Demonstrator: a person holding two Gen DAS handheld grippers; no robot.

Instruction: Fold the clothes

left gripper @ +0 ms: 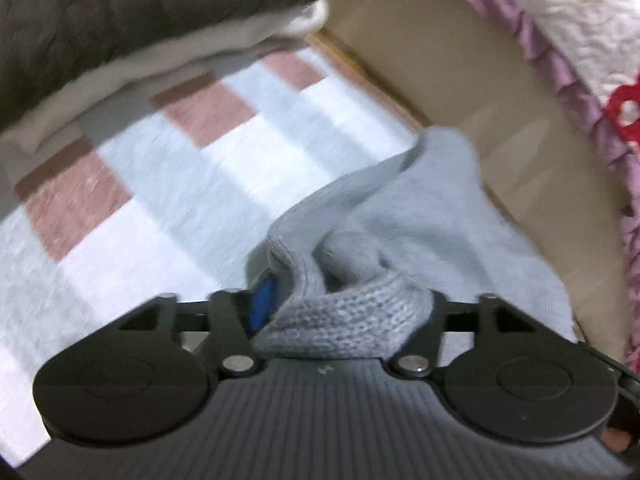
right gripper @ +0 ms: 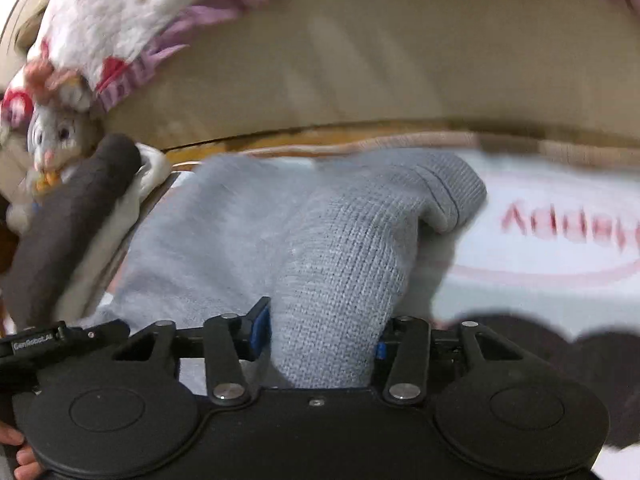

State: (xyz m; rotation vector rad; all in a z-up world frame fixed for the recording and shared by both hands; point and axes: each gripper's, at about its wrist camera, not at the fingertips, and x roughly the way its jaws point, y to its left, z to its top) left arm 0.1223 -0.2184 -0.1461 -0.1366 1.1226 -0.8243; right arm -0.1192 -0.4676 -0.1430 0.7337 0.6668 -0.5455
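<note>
A light grey knitted garment (left gripper: 432, 216) lies partly on a checked mat. My left gripper (left gripper: 344, 312) is shut on a bunched, ribbed edge of this knit (left gripper: 352, 312), and the cloth covers the right finger; only the blue pad (left gripper: 264, 300) of the left finger shows. In the right wrist view the same grey garment (right gripper: 340, 248) bulges up between the fingers. My right gripper (right gripper: 320, 332) is shut on it, its blue pads (right gripper: 262, 328) pressed against the knit on both sides. The rest of the garment trails off toward the far left.
A mat with pink, grey and white squares (left gripper: 160, 184) covers the floor. A beige board (left gripper: 460, 60) runs behind it, with a white quilt with purple frill (left gripper: 560, 40) above. Brown and cream cloth (left gripper: 120, 20) sits far left. A plush rabbit (right gripper: 52, 136) sits at the left.
</note>
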